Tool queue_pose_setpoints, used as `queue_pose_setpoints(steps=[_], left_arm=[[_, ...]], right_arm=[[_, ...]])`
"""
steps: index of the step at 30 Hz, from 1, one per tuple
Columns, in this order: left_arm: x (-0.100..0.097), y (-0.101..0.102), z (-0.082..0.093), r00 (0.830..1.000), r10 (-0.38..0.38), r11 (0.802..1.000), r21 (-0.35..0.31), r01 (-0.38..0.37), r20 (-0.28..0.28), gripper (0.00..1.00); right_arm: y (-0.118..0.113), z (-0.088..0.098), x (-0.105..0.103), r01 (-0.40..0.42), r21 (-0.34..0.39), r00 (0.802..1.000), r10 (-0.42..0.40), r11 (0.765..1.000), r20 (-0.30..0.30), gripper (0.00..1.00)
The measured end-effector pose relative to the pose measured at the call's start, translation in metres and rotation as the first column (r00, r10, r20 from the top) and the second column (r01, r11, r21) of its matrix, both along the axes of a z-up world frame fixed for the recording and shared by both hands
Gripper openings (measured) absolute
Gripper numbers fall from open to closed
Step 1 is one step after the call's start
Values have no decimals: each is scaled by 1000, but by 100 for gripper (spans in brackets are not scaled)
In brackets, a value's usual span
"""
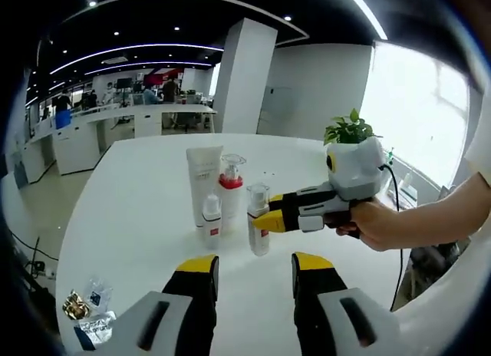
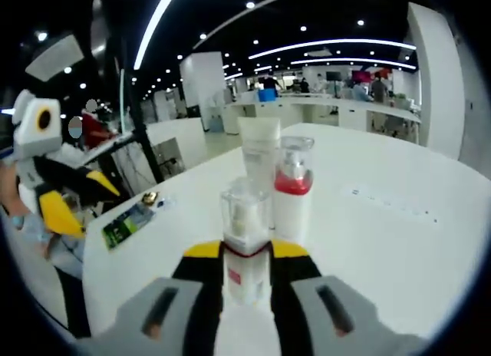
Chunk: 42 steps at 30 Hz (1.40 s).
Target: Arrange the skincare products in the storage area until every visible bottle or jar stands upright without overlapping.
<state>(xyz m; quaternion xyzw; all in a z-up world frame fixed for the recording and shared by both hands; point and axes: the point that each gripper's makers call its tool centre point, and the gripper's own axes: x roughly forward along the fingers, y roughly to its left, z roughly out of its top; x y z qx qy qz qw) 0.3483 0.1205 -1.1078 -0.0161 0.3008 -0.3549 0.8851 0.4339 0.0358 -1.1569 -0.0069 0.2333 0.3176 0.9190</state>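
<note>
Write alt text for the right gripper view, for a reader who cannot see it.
The right tool is closed on a small clear bottle standing on a white table. Just behind it stand a red-collared pump bottle and a white tube. The left tool shows at the left edge, in an open-plan office.

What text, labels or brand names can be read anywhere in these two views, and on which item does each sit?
None can be read.
White tube: faint grey print, too blurred.
Small bottle between the right gripper jaws: red label, too small.
Red-collared pump bottle: no legible print.
Smallest bottle: red mark, unreadable.
Green packet on the table: blurred.
</note>
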Motion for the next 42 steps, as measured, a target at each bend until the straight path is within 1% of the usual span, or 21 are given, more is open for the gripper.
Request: queue_pose_setpoints(steps=[4,7,10,11,15,20,22,26,28,29,30,32,33,39,42], left_arm=[[4,-1,0,1000,-1,1000,-2,1,1,39],[6,1,-3,1000,3,1000,3,-3,-11,39],[7,4,-6,1000,13,1000,6,-12,-19,39],[7,5,-7,1000,15,1000,7,-14,-21,39],[6,7,-9,999,20,1000,14,-19,-29,39],[8,9,-8,999,22,1000,17,-22,-29,39],[8,11,-9,999,23,1000,21,-22,-31,39],[9,13,-9,999,26,999,27,-25,-32,38],[9,14,-8,999,24,999,36,-23,-25,38],[9,14,-8,999,25,999,36,-24,-23,38],[9,14,-7,999,28,999,32,-28,-23,38],[9,15,-7,999,33,999,31,-32,-23,38],[9,16,-8,999,33,999,34,-33,-23,37],[7,14,-12,999,35,999,29,-34,-39,37],[7,12,-12,999,31,999,28,-30,-37,37]], right_arm=[[0,-6,3,-17,-10,1000,17,1000,14,20],[0,-7,6,-31,-14,999,32,999,42,20],[2,-14,9,-57,-47,995,60,997,78,20],[3,-15,10,-68,-64,992,74,996,100,20],[5,-19,13,-73,-72,988,82,995,129,20],[7,-17,21,-65,-41,984,71,997,161,20],[8,-17,25,-64,-18,984,66,998,165,20],[10,-20,27,-69,-14,978,70,998,199,20],[8,-22,28,-61,12,977,57,998,205,20],[7,-24,28,-65,9,976,61,998,211,20],[4,-24,28,-62,-12,970,63,998,235,20],[3,-27,26,-60,-5,972,60,998,229,20],[2,-27,26,-57,25,971,50,998,232,20],[2,-26,21,-81,27,965,72,996,252,21],[2,-26,21,-84,22,966,76,996,248,21]])
